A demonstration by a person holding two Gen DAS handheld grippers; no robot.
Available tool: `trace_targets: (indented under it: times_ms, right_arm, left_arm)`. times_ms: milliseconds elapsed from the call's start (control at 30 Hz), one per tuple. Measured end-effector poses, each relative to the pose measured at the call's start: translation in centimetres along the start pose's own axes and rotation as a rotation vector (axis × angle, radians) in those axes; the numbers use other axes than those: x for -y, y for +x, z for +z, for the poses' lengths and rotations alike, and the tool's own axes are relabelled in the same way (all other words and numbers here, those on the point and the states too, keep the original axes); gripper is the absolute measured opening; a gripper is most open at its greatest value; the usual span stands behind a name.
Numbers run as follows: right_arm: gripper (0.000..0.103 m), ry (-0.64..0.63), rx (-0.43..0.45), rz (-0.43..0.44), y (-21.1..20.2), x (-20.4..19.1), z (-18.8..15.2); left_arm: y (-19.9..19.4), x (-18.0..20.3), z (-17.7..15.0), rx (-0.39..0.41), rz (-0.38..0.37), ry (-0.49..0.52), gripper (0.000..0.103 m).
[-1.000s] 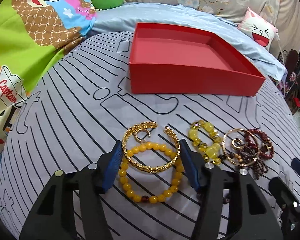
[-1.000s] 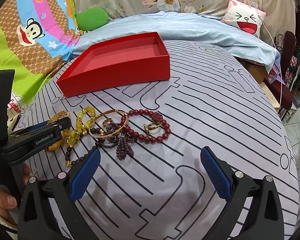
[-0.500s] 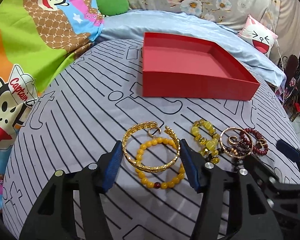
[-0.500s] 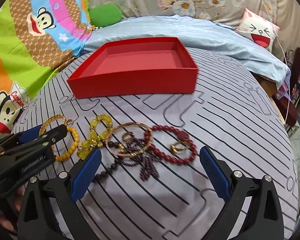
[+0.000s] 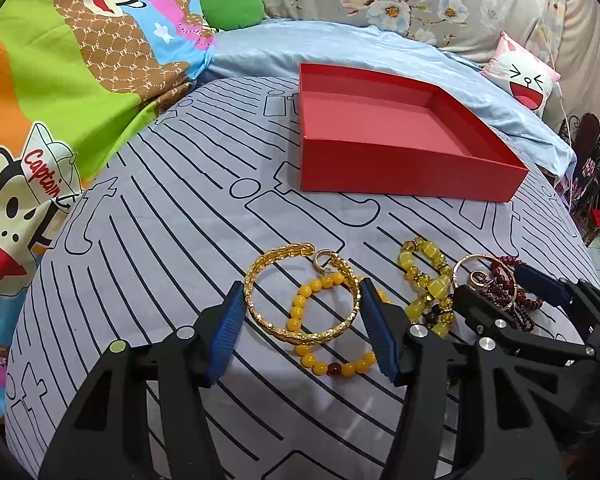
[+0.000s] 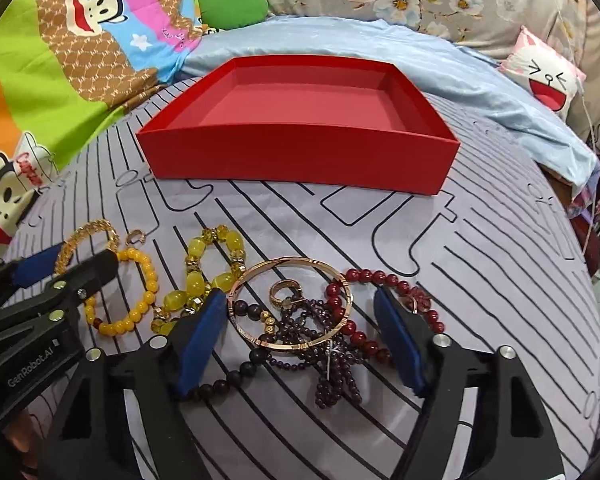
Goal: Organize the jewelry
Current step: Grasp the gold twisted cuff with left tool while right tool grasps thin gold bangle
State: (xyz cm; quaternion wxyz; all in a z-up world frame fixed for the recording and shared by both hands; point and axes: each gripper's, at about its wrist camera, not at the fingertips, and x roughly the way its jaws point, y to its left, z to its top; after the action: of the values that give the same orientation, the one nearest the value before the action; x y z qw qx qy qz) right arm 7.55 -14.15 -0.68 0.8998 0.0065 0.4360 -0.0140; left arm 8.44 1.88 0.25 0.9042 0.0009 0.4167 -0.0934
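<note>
The right hand-held gripper is closing its jaws around the thin rose-gold metal bangle, not yet pressing; tangled dark purple bead strands are lying across it and could snag and drag along; the left hand-held gripper is sitting half open astride the textured gold open cuff on the striped grey bedspread; the empty red cardboard tray is waiting beyond.
</note>
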Motion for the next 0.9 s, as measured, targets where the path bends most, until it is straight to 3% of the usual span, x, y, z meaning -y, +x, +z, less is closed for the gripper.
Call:
trace_targets:
  times_ms: [100, 600, 900]
  right_arm:
    - [0.060, 0.002, 0.002, 0.028, -0.1, -0.1, 0.0]
    - [0.060, 0.045, 0.035, 0.051, -2.0, 1.3, -0.6]
    - [0.060, 0.078, 0.077, 0.081, -4.6, 3.5, 1.1]
  left_arm:
    - [0.1, 0.1, 0.1, 0.000, -0.003, 0.002, 0.055]
    - [-0.6, 0.7, 0.0, 0.004, -0.014, 0.007, 0.055]
    - [-2.1, 1.2, 1.8, 0.022, -0.057, 0.026, 0.055]
